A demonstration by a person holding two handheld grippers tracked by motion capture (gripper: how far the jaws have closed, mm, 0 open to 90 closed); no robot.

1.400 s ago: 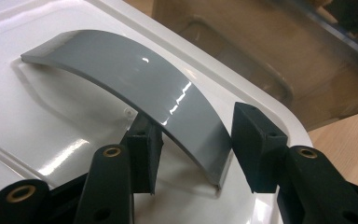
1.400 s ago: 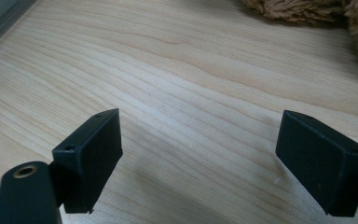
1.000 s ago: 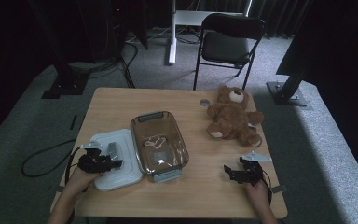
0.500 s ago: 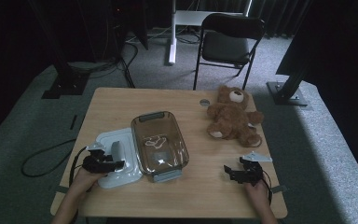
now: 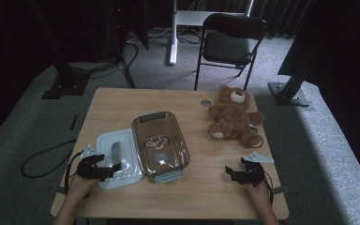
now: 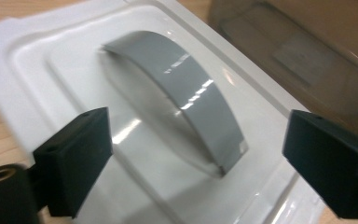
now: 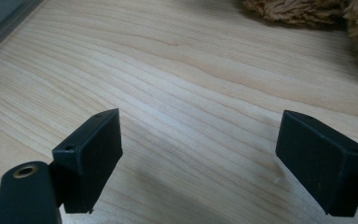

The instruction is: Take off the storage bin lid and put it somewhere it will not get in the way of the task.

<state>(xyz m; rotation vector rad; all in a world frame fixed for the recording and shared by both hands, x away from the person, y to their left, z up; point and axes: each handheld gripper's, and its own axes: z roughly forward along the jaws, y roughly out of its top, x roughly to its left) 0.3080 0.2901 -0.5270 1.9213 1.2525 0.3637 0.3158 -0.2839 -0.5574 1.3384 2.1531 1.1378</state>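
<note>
Fingers of the left gripper have just been spreading and now stand wide apart over the white lid, with its grey arched handle between them but untouched, as the left gripper view shows. Over on the other side, the right gripper has its fingers released too, holding nothing, hovering above bare wood near the table's front edge.

From biggest to smallest: the light wooden table stands on grey carpet in a dim room, with a dark folding chair behind it and black stand bases to either side. A cable loops on the floor to the left. On the table's far right part lies a brown teddy bear, on its back, well apart from both grippers.

Near the middle sits a clear rectangular container with grey clips at its short ends. Inside it lies something small, pale and string-like; I cannot tell what it is. A pale patch like a label shows on the container's base, but nothing on it can be read. The lid lies flat on the table, just beside the container's left wall. A small round grey spot sits by the bear's head.
</note>
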